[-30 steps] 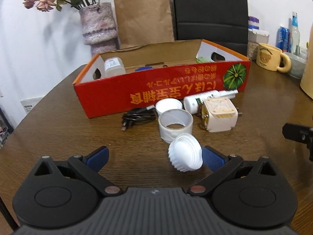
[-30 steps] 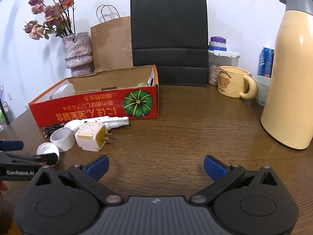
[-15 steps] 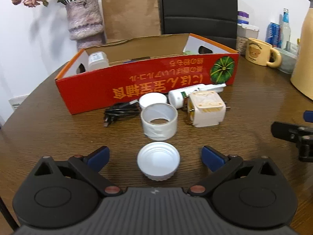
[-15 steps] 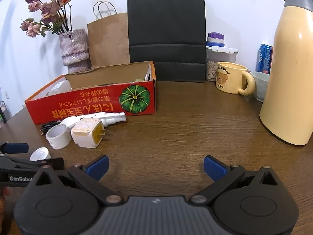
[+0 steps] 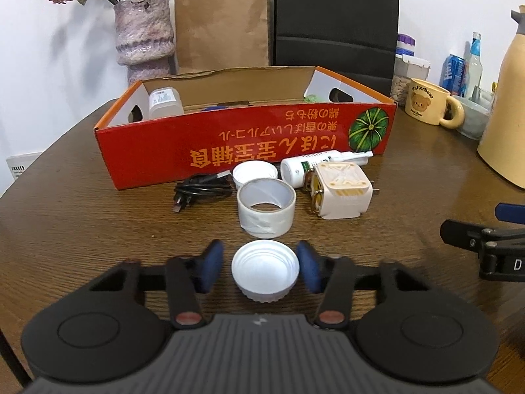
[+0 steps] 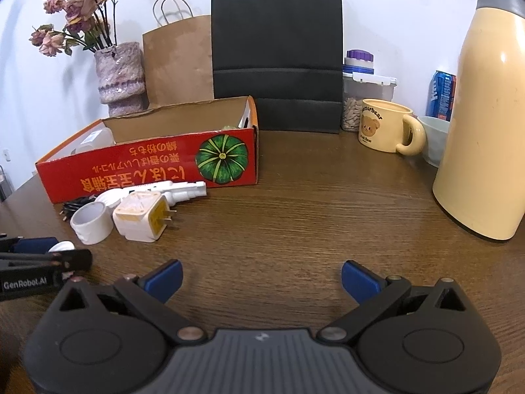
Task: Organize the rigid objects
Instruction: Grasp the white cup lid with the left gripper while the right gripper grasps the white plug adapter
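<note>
A white screw cap [image 5: 265,267] lies open side up on the brown table, right between the blue pads of my left gripper [image 5: 265,269]. Its jaws are closing on the cap and the pads sit at its two sides. Beyond it stand a white tape roll [image 5: 266,208], a white plug adapter [image 5: 341,193], a lying white bottle [image 5: 308,165], a second white cap [image 5: 254,171] and a black cable [image 5: 200,192]. Behind them is the red cardboard box [image 5: 249,144]. My right gripper [image 6: 261,277] stands open over bare wood, to the right of the left gripper [image 6: 46,259].
A cream thermos [image 6: 485,124] stands at the right, with a bear mug [image 6: 387,124], a bowl, a can and a jar near it. Black [image 6: 275,55] and brown paper bags and a flower vase [image 6: 119,75] line the back wall. The box holds a small white container [image 5: 164,101].
The white cap was tilted against the left gripper's right finger, then lay flat open side up. The left jaws have come in from wide open to the cap's sides. The right gripper stays open.
</note>
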